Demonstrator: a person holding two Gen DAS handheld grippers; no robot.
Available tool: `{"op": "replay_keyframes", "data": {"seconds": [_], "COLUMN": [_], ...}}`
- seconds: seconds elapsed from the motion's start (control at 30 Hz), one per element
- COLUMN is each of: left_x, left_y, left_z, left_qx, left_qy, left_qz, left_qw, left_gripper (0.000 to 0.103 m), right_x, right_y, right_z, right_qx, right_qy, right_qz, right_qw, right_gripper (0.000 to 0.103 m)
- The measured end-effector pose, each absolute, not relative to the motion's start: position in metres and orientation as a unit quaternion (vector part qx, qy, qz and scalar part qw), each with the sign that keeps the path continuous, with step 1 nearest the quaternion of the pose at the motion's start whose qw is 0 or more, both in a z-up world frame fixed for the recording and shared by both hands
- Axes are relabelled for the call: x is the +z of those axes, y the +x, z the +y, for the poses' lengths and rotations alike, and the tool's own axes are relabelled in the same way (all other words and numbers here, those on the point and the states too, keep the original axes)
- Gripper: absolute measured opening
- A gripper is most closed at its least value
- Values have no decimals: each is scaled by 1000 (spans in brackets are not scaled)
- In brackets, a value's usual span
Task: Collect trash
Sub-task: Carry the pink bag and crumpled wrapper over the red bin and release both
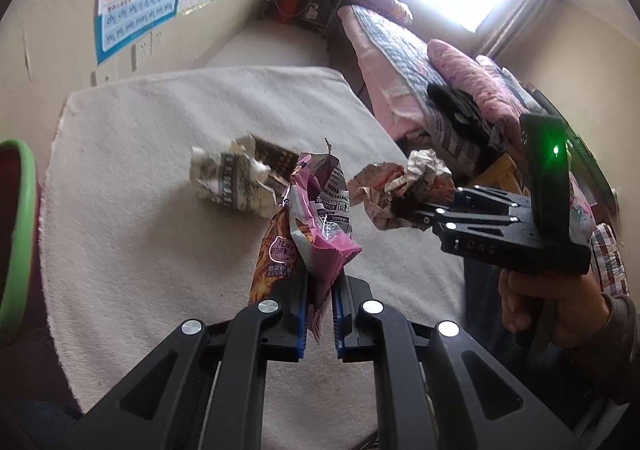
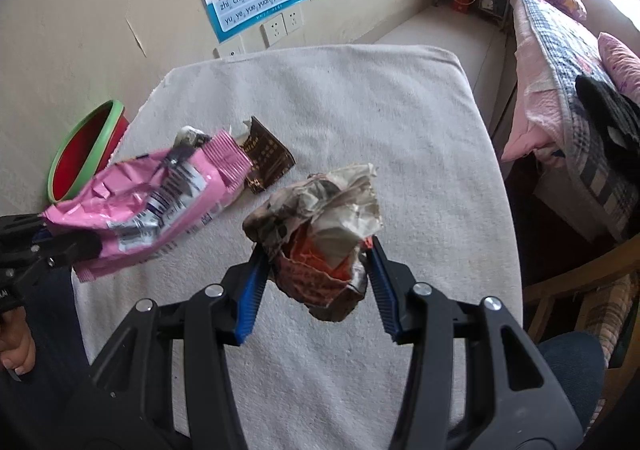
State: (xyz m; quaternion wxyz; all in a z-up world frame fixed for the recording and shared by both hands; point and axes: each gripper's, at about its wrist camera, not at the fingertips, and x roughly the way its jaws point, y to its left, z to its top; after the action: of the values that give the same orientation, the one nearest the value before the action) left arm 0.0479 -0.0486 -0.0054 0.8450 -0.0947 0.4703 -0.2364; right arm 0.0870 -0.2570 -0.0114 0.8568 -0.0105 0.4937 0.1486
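You had both pieces of trash up off the desk at that point. The pink wrapper was pinched flat in your left claw, and the crumpled paper wad sat squeezed in your right claw, its fingers held partway apart by the bulk. So I'd call the pickup done. Next came carrying both over to the red bin with the green rim off the desk's left edge and letting go over it. Only the right view showed the bin's opening and the brown packet clearly. The left view showed another crumpled paper left on the desk.
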Motion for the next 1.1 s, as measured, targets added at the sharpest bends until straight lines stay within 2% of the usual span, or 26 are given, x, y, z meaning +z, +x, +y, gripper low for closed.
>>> {"op": "replay_keyframes", "data": {"seconds": [1.1], "left_x": [50], "left_y": [47], "left_z": [64], "left_qx": [-45], "left_qy": [-121], "left_qz": [408], "left_qw": [904], "left_gripper": [7], "right_x": [63], "right_y": [118], "right_z": [-143], "right_qx": [239], "right_qy": [-49], "right_qz": [413], "right_qw": [878], "right_gripper": [47]}}
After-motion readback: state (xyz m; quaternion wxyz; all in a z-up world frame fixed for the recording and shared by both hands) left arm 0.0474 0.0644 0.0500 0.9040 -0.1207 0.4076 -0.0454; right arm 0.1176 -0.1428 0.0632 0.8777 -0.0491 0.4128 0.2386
